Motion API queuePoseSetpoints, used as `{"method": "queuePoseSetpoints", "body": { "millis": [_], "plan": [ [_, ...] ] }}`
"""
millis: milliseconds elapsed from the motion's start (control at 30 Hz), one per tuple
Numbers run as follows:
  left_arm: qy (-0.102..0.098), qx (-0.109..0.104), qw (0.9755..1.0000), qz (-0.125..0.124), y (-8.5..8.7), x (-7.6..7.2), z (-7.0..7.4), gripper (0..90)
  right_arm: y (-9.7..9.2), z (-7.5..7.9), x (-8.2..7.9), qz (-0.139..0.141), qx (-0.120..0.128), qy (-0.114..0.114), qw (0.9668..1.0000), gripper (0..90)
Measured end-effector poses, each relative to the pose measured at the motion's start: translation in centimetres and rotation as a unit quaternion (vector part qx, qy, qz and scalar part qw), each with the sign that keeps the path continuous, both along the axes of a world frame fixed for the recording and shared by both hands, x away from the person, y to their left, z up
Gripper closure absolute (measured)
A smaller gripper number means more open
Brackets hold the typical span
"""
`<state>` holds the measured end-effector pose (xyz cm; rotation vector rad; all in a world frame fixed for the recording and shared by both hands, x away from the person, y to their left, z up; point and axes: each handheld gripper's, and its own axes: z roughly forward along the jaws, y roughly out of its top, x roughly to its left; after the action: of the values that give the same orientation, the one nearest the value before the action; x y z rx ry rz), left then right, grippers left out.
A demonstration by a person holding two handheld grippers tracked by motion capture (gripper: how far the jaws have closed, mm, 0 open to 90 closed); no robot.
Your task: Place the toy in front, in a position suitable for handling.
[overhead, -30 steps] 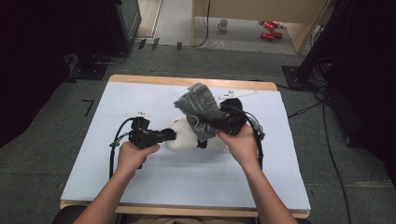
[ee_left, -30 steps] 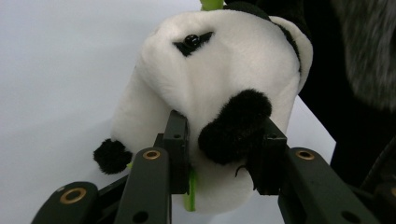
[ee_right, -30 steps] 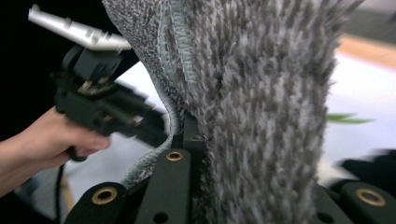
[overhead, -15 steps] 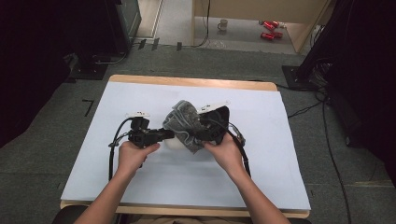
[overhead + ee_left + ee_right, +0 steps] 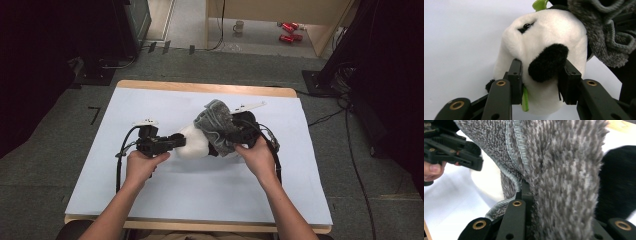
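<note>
High view: one plush panda (image 5: 195, 144) lies mid-tabletop (image 5: 150, 100), long axis running nine to three o'clock; one grey towel (image 5: 214, 125) drapes its three o'clock end.

Left gripper view: the left hand-held gripper (image 5: 541, 82), jaws just opening, straddles the panda's black ear.

Right gripper view: the right hand-held gripper (image 5: 544, 195) pinches the towel.

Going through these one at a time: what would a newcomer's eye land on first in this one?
First, the white-and-black plush panda lying mid-table on the pale blue table cover, with the left tool bracketing its black patch. Next, the grey fuzzy towel bunched over the panda's right side, pinched in the right tool. Beyond the table, a mug and red items sit on the floor.
</note>
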<state>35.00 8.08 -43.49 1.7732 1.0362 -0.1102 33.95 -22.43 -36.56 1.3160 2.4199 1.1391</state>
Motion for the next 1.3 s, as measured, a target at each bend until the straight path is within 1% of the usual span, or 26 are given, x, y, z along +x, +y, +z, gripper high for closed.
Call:
{"method": "queuePoseSetpoints", "body": {
  "millis": [67, 133, 267, 300, 333, 400, 433, 467, 533, 600, 633, 667, 700, 767, 833, 867, 900, 933, 967, 1000, 1067, 1100, 1167, 1200, 1300],
  "plan": [
    [-0.003, -0.011, 0.9999, -0.003, 0.0, 0.0, 0.0, 55.3, -0.3, -0.1, 0.2, -0.007, 0.004, 0.002, 1.0, 79.5],
    [-0.003, -0.018, 0.9998, -0.003, 0.0, 0.0, 0.1, 51.3, -0.5, -0.3, 0.3, -0.012, 0.003, -0.001, 0.9999, 79.5],
    [-0.021, -0.014, 0.9997, -0.005, 0.1, -0.3, 0.3, 45.3, -0.7, -0.3, 0.5, -0.016, 0.008, -0.001, 0.9998, 79.5],
    [-0.029, -0.013, 0.9995, -0.005, 0.1, -0.3, 0.4, 43.7, -0.7, -0.3, 0.5, -0.015, 0.009, -0.001, 0.9998, 79.5],
    [-0.042, -0.009, 0.999, -0.008, 0.2, -0.5, 0.4, 42.0, -0.7, -0.3, 0.5, -0.016, 0.009, -0.002, 0.9998, 79.5],
    [-0.073, 0.006, 0.9972, -0.015, 0.3, -0.9, 0.7, 41.4, -0.8, -0.4, 0.6, -0.02, 0.01, -0.006, 0.9997, 79.5],
    [-0.088, 0.014, 0.9958, -0.02, 0.3, -1.1, 0.8, 40.6, -0.9, -0.4, 0.7, -0.022, 0.011, -0.006, 0.9997, 79.5],
    [-0.105, 0.026, 0.9938, -0.027, 0.3, -1.4, 0.8, 39.7, -1.0, -0.5, 0.8, -0.023, 0.013, -0.006, 0.9996, 79.5],
    [-0.119, 0.044, 0.9913, -0.035, 0.2, -1.6, 0.7, 36.5, -1.2, -0.5, 0.9, -0.027, 0.017, -0.009, 0.9994, 79.5],
    [-0.128, 0.057, 0.9894, -0.038, -0.1, -1.6, 0.2, 34.4, -1.5, -0.4, 1.0, -0.028, 0.02, -0.007, 0.9994, 79.4],
    [-0.129, 0.061, 0.9891, -0.038, -0.2, -1.5, 0.0, 33.9, -1.6, -0.4, 1.1, -0.028, 0.022, -0.007, 0.9993, 79.5],
    [-0.13, 0.06, 0.9889, -0.04, -0.4, -1.4, -0.3, 32.5, -1.6, -0.4, 1.1, -0.026, 0.024, -0.005, 0.9994, 79.5],
    [-0.13, 0.054, 0.9891, -0.041, -0.5, -1.2, -0.6, 31.2, -1.7, -0.4, 1.1, -0.027, 0.024, -0.004, 0.9993, 79.4],
    [-0.133, 0.05, 0.9889, -0.042, -0.8, -0.9, -1.0, 29.4, -1.8, -0.4, 1.1, -0.029, 0.02, -0.01, 0.9993, 79.2],
    [-0.131, 0.045, 0.9895, -0.043, -1.1, -0.6, -1.5, 28.3, -1.9, -0.3, 1.2, -0.035, 0.016, -0.018, 0.9991, 79.1],
    [-0.13, 0.049, 0.9892, -0.045, -1.2, -0.6, -1.6, 28.6, -1.9, -0.4, 1.2, -0.038, 0.018, -0.018, 0.999, 79.1],
    [-0.128, 0.056, 0.9891, -0.046, -1.5, -0.6, -1.8, 31.2, -1.9, -0.4, 1.2, -0.038, 0.021, -0.018, 0.9989, 79.1],
    [-0.129, 0.065, 0.9886, -0.043, -1.6, -0.7, -1.7, 36.1, -1.9, -0.3, 1.3, -0.034, 0.03, -0.016, 0.9988, 79.4],
    [-0.13, 0.07, 0.9883, -0.037, -1.7, -0.8, -1.7, 41.5, -1.9, -0.3, 1.3, -0.033, 0.041, -0.008, 0.9986, 79.6],
    [-0.127, 0.069, 0.989, -0.032, -1.7, -0.9, -1.6, 45.6, -1.9, -0.2, 1.3, -0.031, 0.052, 0.003, 0.9981, 79.9],
    [-0.117, 0.062, 0.9909, -0.024, -1.7, -1.0, -1.4, 52.2, -1.7, 0.3, 1.1, -0.026, 0.068, 0.005, 0.9973, 80.0],
    [-0.111, 0.059, 0.9919, -0.021, -1.7, -1.0, -1.3, 54.7, -1.6, 0.5, 1.0, -0.021, 0.076, 0.005, 0.9969, 80.0],
    [-0.103, 0.058, 0.9928, -0.016, -1.8, -1.1, -1.0, 57.9, -1.1, 1.0, 0.6, -0.009, 0.086, 0.003, 0.9963, 80.0],
    [-0.103, 0.059, 0.9928, -0.017, -1.9, -1.2, -0.9, 59.1, -0.8, 1.3, 0.4, -0.002, 0.089, -0.001, 0.996, 80.0],
    [-0.103, 0.062, 0.9926, -0.016, -2.2, -1.5, -0.6, 61.2, 0.3, 2.1, -0.3, 0.019, 0.102, -0.003, 0.9946, 80.0]
  ]
}}
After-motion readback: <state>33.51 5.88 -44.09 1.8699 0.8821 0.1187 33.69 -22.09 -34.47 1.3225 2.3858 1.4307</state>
